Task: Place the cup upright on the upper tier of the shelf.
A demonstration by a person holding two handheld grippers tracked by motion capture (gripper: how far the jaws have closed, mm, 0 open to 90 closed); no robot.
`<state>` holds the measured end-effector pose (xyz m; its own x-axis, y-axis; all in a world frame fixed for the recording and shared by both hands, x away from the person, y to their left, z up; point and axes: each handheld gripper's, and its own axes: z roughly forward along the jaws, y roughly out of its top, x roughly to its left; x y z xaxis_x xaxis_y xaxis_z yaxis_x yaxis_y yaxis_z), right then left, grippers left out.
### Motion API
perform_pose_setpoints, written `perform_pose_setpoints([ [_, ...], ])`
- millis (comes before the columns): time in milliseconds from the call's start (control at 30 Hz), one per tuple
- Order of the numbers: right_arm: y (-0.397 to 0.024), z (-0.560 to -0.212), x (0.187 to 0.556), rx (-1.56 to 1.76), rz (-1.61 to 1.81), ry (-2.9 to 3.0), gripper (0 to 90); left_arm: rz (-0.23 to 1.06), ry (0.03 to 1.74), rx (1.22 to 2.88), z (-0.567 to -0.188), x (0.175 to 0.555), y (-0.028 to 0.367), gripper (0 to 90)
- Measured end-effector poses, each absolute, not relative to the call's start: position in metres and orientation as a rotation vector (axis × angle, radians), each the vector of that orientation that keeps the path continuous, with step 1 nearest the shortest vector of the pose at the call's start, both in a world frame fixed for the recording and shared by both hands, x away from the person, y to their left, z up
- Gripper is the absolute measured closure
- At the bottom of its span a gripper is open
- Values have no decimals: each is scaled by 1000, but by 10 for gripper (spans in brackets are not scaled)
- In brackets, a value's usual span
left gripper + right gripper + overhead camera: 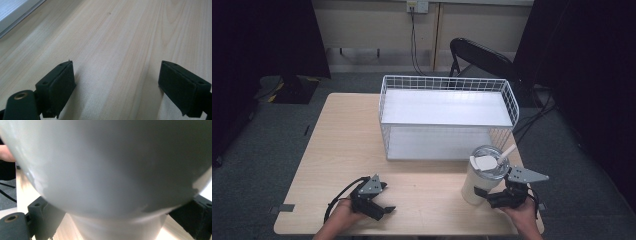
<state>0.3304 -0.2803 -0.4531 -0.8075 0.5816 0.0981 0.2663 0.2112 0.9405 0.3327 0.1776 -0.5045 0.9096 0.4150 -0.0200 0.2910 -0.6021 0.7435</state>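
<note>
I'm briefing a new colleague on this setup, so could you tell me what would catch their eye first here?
Probably the white wire basket at the middle back of the wooden table. Next, the cream tumbler with lid and straw at front right, with the right gripper around its lower part. The left gripper rests open at front left.
</note>
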Motion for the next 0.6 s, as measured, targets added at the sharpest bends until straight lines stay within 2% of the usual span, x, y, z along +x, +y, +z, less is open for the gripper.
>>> perform_pose_setpoints([
  [600, -274, -458, 337, 817, 1701, 2195, 56, 196, 501, 2257, -504, 333, 178, 130],
])
